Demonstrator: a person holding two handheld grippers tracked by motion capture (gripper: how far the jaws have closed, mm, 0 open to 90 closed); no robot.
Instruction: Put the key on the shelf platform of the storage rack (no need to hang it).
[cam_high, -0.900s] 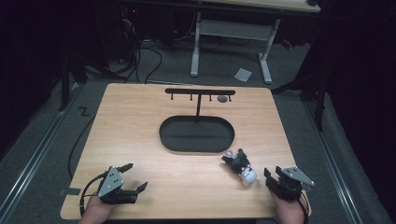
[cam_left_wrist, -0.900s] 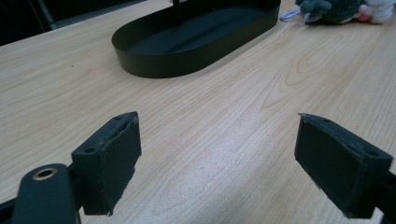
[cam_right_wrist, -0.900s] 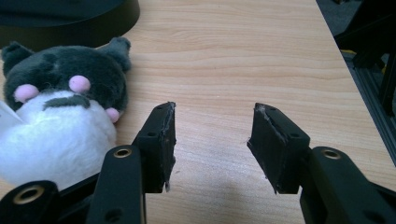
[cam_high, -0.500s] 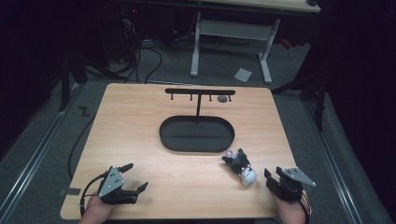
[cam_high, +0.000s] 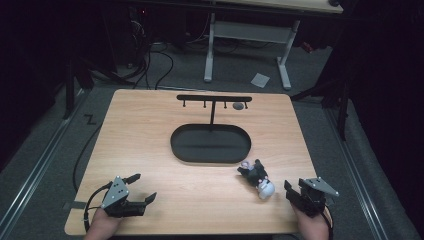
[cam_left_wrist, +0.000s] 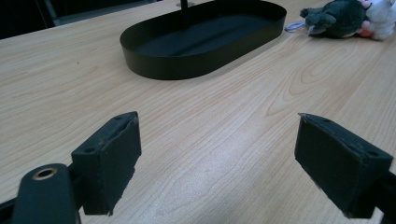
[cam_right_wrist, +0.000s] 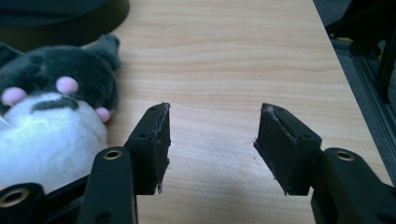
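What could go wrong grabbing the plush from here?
1. The right gripper is open, but the plush lies off to the side of its jaws, not between them; closing now would likely catch nothing or just pinch an edge.
2. The plush is soft and lumpy, so a shallow grip may slip.
3. It lies close to the tray rim; a swing in could knock the tray or its stand.

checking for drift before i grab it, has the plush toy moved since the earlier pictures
No. In the high view the plush toy lies at the same spot, just off the near right end of the black oval tray, with the right claw open beside it, not touching.
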